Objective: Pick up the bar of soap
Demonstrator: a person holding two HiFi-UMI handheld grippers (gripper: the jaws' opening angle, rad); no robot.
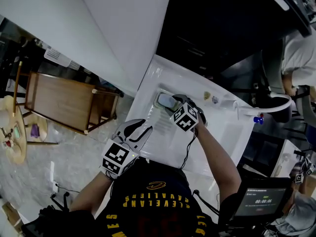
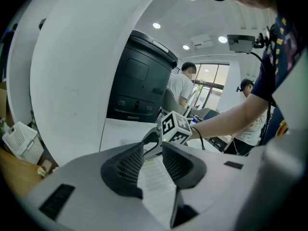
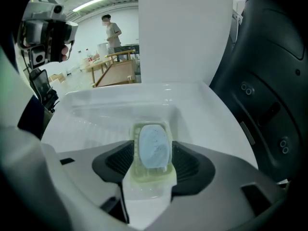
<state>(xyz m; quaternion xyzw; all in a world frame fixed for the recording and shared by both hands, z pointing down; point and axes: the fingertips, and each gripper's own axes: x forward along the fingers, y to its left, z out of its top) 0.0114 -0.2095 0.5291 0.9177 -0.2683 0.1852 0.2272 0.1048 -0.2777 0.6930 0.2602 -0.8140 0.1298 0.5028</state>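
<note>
I had the right gripper [image 3: 153, 154] spread wide, its jaws straddling the soap dish [image 3: 150, 177] without pinching it. A pale blue bar of soap [image 3: 154, 143] lay inside, between them.

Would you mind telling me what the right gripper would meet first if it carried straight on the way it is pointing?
Most likely the bar of soap, lying in its dish straight ahead of the right gripper, whose jaws stand open; the dish rim could touch first.
</note>
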